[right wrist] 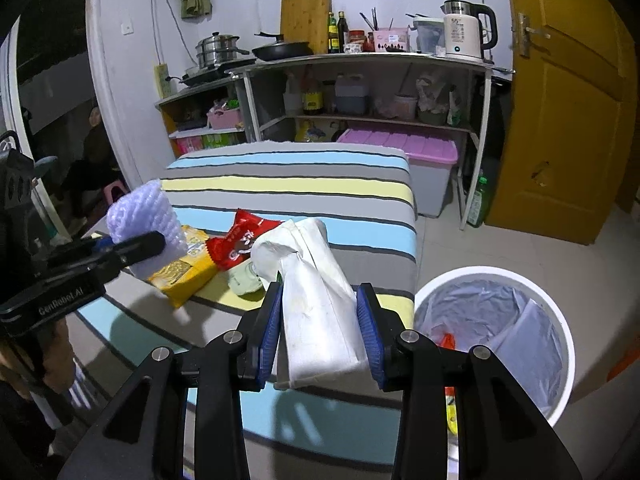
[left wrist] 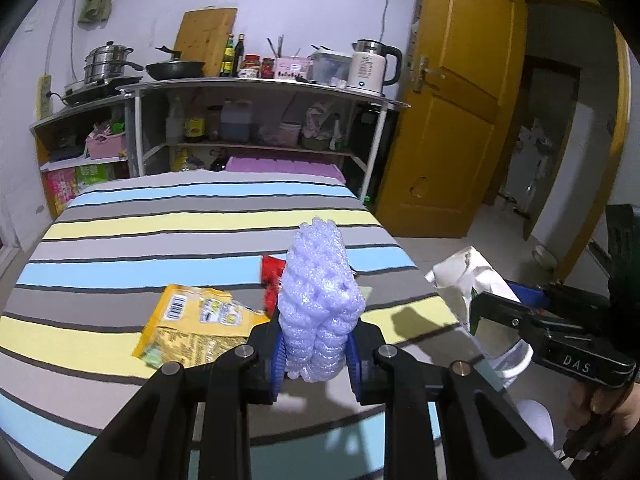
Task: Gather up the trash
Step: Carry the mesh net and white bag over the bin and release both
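Observation:
My left gripper (left wrist: 318, 354) is shut on a pale purple foam fruit net (left wrist: 318, 300) and holds it upright above the striped table (left wrist: 120, 240). It also shows at the left of the right wrist view (right wrist: 140, 220). My right gripper (right wrist: 318, 328) is shut on a crumpled white paper bag (right wrist: 312, 292), held above the table's right edge. The bag also shows in the left wrist view (left wrist: 472, 284). A yellow snack packet (right wrist: 186, 276), a red wrapper (right wrist: 240, 244) and a pale green scrap (right wrist: 246, 282) lie on the table. A white trash bin (right wrist: 496, 340) with a liner stands on the floor at the right.
A shelf unit (right wrist: 360, 80) with a kettle, pans and bottles stands behind the table. A pink-lidded storage box (right wrist: 408, 148) sits under it. A yellow door (right wrist: 560, 120) is at the right. The bin holds some trash.

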Tool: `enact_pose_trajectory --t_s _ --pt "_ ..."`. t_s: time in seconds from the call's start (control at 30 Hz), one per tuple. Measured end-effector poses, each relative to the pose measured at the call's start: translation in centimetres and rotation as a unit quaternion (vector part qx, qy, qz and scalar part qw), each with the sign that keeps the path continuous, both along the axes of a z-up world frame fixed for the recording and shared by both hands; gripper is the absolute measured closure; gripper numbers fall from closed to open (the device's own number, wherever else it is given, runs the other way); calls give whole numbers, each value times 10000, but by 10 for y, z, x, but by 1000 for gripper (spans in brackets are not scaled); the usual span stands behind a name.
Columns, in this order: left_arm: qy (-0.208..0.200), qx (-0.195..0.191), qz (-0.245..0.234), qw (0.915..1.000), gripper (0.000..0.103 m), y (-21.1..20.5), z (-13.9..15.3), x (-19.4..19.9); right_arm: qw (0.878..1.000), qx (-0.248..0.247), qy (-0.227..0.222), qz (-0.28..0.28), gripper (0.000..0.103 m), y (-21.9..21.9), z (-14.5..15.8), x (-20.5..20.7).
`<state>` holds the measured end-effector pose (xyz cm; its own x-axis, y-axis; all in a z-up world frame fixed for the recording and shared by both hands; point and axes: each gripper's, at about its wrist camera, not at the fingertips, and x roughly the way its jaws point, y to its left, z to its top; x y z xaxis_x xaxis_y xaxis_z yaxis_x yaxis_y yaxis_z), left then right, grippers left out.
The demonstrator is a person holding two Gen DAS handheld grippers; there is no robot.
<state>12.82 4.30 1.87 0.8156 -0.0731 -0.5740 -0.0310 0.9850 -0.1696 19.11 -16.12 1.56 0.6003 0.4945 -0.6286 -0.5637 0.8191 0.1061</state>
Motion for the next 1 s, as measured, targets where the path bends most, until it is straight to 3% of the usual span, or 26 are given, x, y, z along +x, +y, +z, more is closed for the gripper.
enact_pose_trajectory --t_s 0.47,1.0 --pt "-70 23 -408 9991 78 -41 9 -6 9997 83 -89 -220 65 -31 5 -20" --pt "28 51 -982 9951 78 -95 6 27 9964 192 18 -831 64 -84 -3 -9"
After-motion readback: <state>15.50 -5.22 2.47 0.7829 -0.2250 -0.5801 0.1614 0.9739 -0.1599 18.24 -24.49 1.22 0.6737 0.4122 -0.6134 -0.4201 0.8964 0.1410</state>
